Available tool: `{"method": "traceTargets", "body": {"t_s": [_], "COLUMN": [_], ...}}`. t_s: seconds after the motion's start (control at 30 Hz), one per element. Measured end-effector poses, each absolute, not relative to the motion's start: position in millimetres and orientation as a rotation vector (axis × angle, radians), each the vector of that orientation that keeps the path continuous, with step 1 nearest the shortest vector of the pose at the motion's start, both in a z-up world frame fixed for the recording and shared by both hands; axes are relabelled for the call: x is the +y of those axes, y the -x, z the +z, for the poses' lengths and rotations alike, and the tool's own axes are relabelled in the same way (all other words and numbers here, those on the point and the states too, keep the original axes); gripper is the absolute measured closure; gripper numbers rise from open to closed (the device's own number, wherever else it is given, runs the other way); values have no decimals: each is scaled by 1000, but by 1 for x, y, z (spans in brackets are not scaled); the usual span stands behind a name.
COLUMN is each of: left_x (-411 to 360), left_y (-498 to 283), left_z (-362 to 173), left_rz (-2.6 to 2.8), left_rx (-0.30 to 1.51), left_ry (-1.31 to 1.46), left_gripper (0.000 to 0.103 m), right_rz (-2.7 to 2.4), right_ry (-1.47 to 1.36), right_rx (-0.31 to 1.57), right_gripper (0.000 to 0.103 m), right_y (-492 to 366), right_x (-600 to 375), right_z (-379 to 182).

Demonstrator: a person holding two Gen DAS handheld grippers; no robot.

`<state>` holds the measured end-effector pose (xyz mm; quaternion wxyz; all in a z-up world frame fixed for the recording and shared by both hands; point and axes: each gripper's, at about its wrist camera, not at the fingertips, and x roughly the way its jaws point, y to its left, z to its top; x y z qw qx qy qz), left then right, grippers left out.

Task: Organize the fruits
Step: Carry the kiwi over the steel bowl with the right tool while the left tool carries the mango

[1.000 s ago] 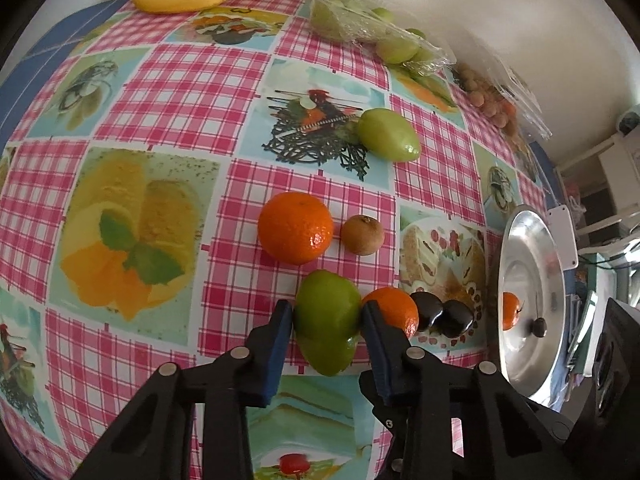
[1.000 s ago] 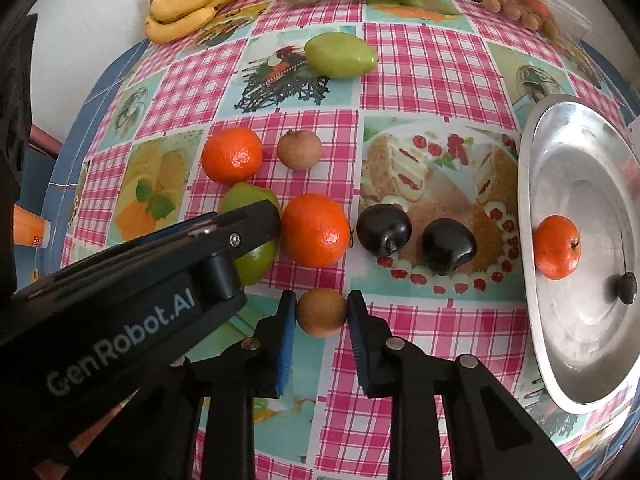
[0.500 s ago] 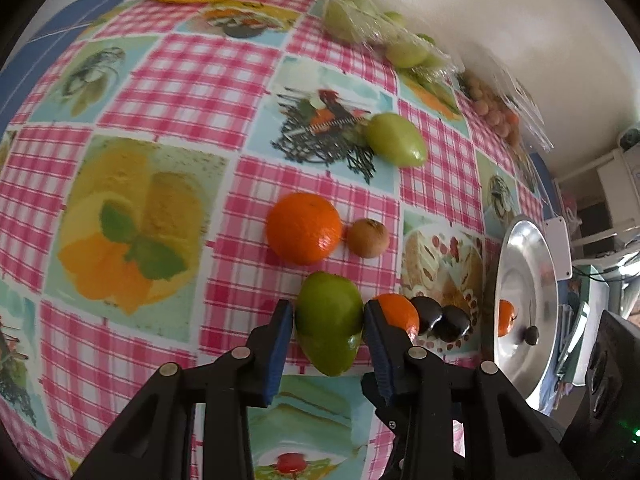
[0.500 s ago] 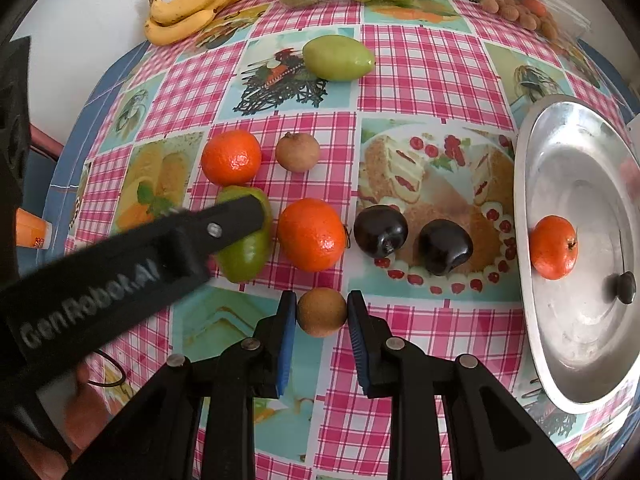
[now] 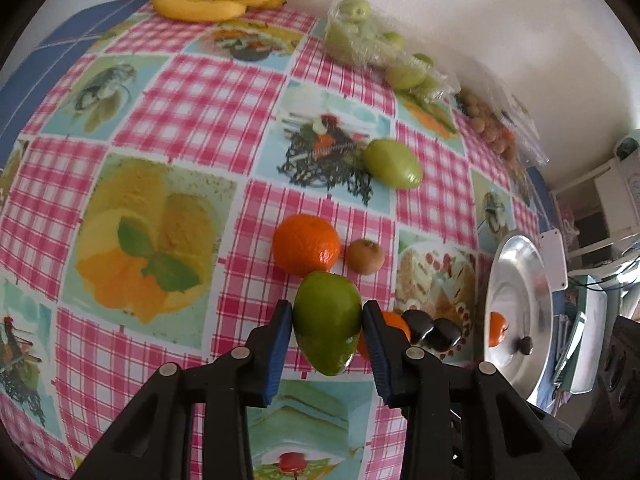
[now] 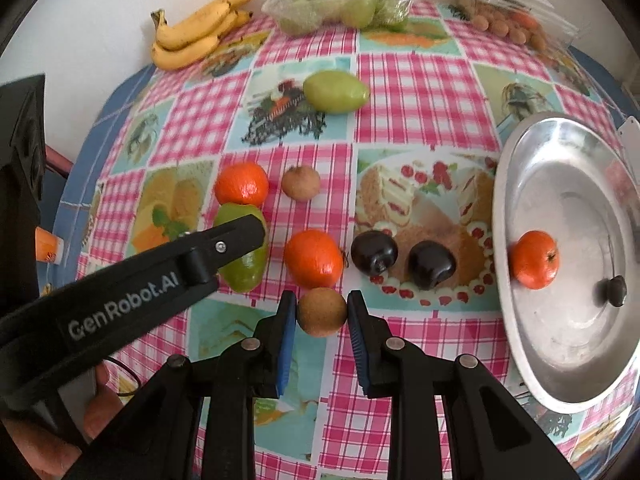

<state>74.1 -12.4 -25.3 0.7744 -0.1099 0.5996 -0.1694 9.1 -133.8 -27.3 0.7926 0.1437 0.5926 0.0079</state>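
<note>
My left gripper (image 5: 326,316) is shut on a green mango (image 5: 328,320), its blue pads pressing on both sides. In the right wrist view the same mango (image 6: 244,272) shows behind the left gripper's finger (image 6: 240,236). My right gripper (image 6: 322,312) is shut on a small brown round fruit (image 6: 322,314) low over the checked tablecloth. Just beyond it lie an orange (image 6: 314,258) and two dark plums (image 6: 374,258). A silver plate (image 6: 568,340) at the right holds a tangerine (image 6: 534,259) and a small dark object (image 6: 614,290).
Farther back lie another orange (image 6: 241,183), a brown fruit (image 6: 301,183) and a second green mango (image 6: 335,92). Bananas (image 6: 196,32), a bag of green fruits (image 6: 340,4) and a bag of small brown fruits (image 6: 508,24) line the wall. A hand (image 6: 96,412) shows at bottom left.
The left gripper has shifted a little with the green mango still between its pads. The right gripper and the brown fruit in it have stayed put.
</note>
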Motion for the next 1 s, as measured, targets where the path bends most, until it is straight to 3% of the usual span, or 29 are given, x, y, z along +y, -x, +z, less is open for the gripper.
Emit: {"method": "traceTargets", "body": {"t_s": [0.5, 1.0], "left_x": [-6, -45], "left_y": [-76, -67], "left_z": [-2, 4], "left_rz": [-348, -390], "left_rx": [1231, 1221], "left_ry": [260, 206], "left_gripper": [64, 64], "right_rz": [-53, -268], "right_ry": [-335, -452], "right_rx": [1225, 1174], "right_gripper": [76, 76], "right_y": [-5, 8], "right_x": [-159, -247], "right_z": [-6, 4]}}
